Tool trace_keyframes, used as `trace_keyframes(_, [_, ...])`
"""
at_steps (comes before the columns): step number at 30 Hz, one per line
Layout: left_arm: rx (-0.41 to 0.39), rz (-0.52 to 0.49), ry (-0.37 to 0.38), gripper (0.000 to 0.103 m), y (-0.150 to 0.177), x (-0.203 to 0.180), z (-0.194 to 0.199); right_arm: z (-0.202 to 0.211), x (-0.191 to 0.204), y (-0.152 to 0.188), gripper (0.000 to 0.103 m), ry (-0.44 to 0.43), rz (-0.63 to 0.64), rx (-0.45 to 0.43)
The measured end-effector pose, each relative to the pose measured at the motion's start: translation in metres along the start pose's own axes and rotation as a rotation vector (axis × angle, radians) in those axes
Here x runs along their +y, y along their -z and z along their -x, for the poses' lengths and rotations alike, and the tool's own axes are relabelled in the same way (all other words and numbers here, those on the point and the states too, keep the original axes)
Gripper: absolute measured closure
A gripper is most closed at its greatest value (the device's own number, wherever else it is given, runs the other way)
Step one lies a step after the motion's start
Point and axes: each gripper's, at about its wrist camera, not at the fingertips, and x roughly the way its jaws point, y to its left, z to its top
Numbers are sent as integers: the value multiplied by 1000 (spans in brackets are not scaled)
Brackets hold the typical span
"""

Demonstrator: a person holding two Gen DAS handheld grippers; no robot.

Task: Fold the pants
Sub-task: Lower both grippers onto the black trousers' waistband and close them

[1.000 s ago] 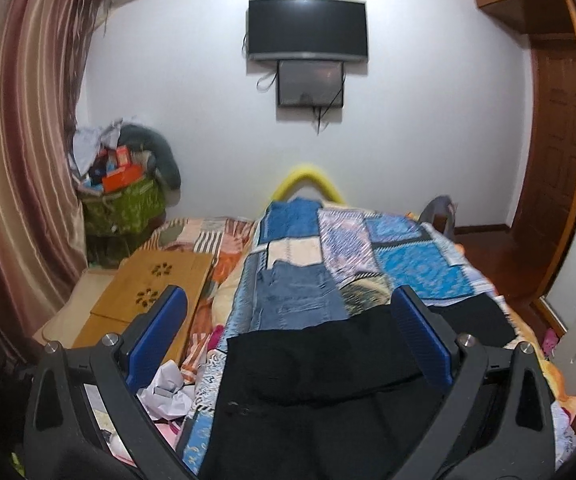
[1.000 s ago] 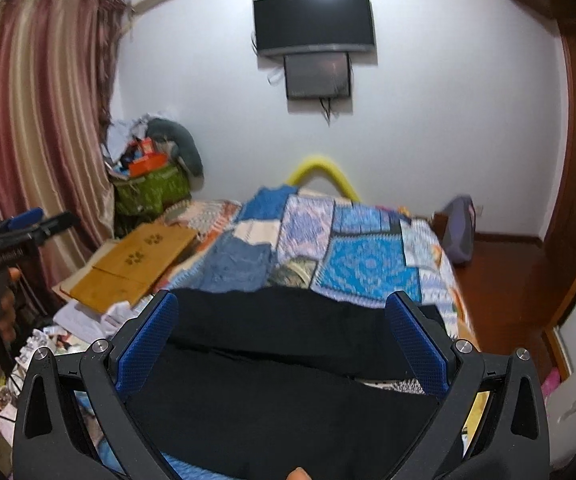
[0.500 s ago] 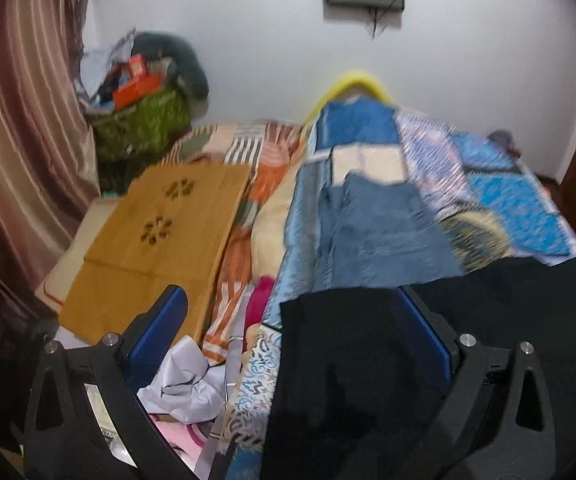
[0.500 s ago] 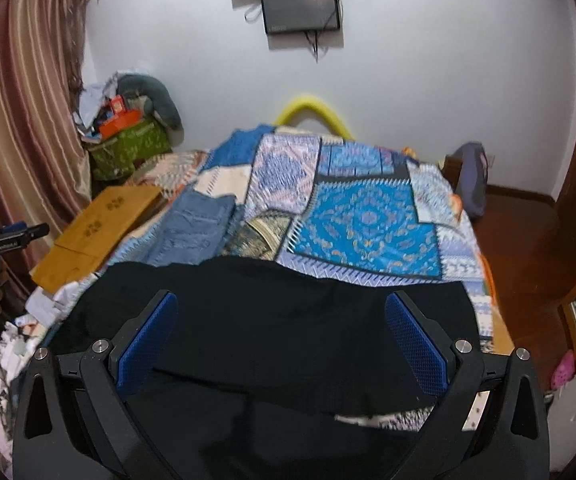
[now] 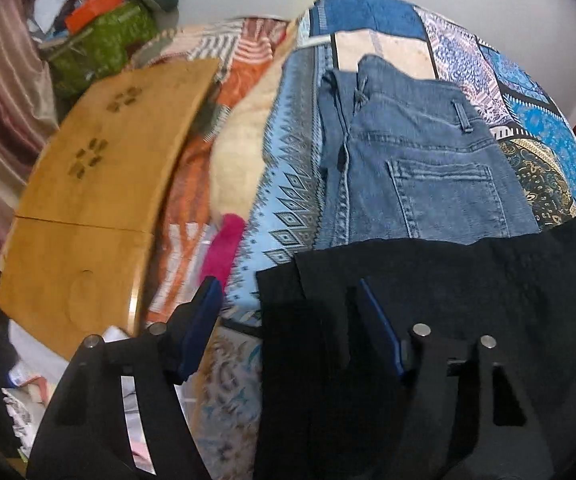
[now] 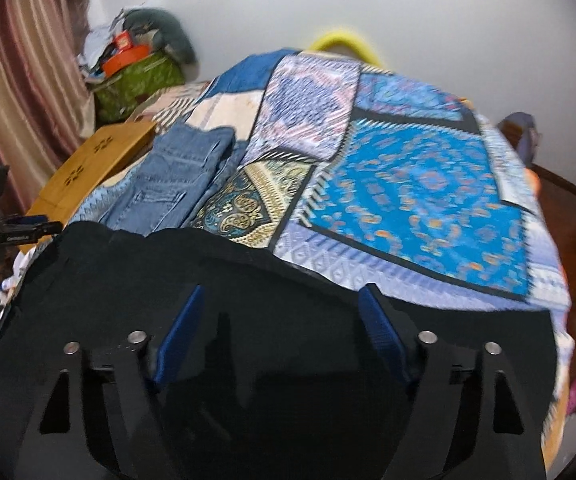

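Observation:
Black pants lie spread across the near end of the bed; they also fill the bottom of the right wrist view. My left gripper is open, low over the pants' left edge, with one finger on each side of that edge. My right gripper is open, low over the middle of the black cloth. Neither grips the cloth. Folded blue jeans lie on the bed just beyond the pants, also in the right wrist view.
The bed has a blue patchwork cover. A wooden lap table lies left of the bed. A green bag with clutter stands by the curtain. Papers lie on the floor at left.
Both grippers have tilted down and moved closer to the black pants. Their jaws have narrowed but stay open. The left one has come to the pants' left edge.

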Motion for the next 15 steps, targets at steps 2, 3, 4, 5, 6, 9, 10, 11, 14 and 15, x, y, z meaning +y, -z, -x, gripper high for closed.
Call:
trace_keyframes(2, [30, 15, 15, 33, -1, 1, -12, -15, 4, -3, 28, -19, 43, 33])
trace_keyframes(3, [44, 21, 21, 33, -1, 1, -18, -22, 4, -5, 28, -22, 63, 53])
trace_keyframes(4, [60, 29, 33, 33, -2, 2, -24, -29, 4, -6, 28, -17, 78, 69])
trace_keyframes(5, [71, 40, 46, 33, -2, 3, -28, -37, 3, -8, 29, -28, 87, 84])
trace_keyframes(6, [78, 54, 59, 33, -3, 4, -30, -40, 1, -9, 29, -45, 80, 84])
trace_keyframes(9, [94, 75, 88, 35, -7, 6, -35, -45, -10, -11, 37, -139, 22, 115])
trace_keyframes(10, [98, 68, 94, 37, -9, 5, -36, -46, -14, -10, 41, -176, -3, 126])
trace_keyframes(11, [101, 61, 97, 46, -9, 3, -36, -49, -14, -10, 47, -191, -22, 131])
trace_keyframes(14, [104, 31, 83, 68, -12, -6, -34, -51, -10, -8, 67, -185, -24, 136])
trace_keyframes(15, [96, 14, 48, 72, -14, -11, -32, -51, -8, -8, 75, -181, -12, 132])
